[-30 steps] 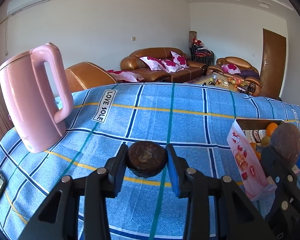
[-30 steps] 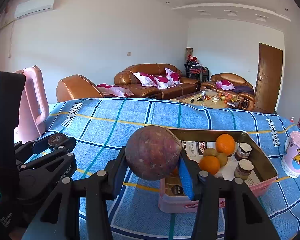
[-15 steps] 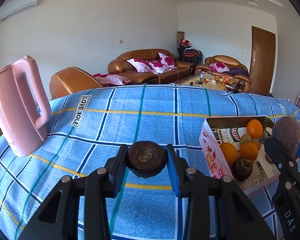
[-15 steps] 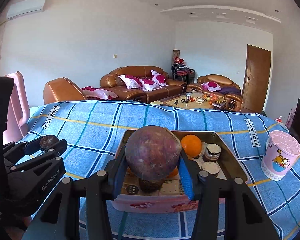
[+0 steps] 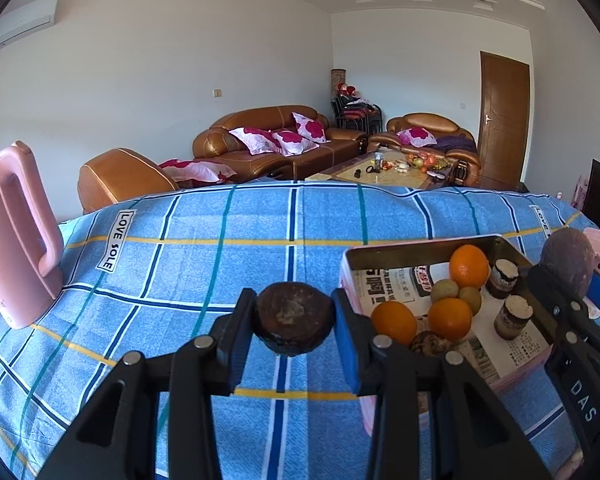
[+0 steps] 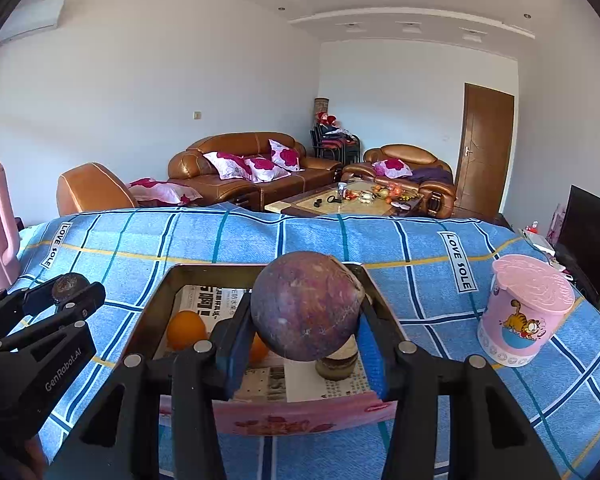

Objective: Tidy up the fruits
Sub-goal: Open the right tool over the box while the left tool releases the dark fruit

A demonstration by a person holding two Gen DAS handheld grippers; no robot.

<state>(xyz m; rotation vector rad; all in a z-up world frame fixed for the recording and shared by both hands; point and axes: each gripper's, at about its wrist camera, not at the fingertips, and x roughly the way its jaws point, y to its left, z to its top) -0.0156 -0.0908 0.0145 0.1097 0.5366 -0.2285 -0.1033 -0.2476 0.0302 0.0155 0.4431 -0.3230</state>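
Note:
My left gripper (image 5: 294,322) is shut on a small dark brown wrinkled fruit (image 5: 295,320), held above the blue checked cloth just left of the pink tin tray (image 5: 420,246). The tray is lined with newspaper and holds oranges (image 5: 469,266), small yellow-green fruits (image 5: 444,290), a dark wrinkled fruit (image 5: 430,343) and two small jars (image 5: 512,317). My right gripper (image 6: 306,320) is shut on a large round purple fruit (image 6: 306,306), hanging over the near end of the tray (image 6: 148,312). The left gripper (image 6: 70,294) with its dark fruit (image 6: 69,285) shows at the left of the right wrist view.
A tall pink kettle (image 5: 14,236) stands at the table's left edge. A pink lidded cup (image 6: 526,314) with a cartoon cat stands right of the tray. Beyond the table are brown leather sofas (image 5: 268,146), a coffee table and a wooden door.
Both grippers have moved rightward over the cloth with their fruits. The tray has come fully into the left wrist view, and the purple fruit now hangs over the tray's near end.

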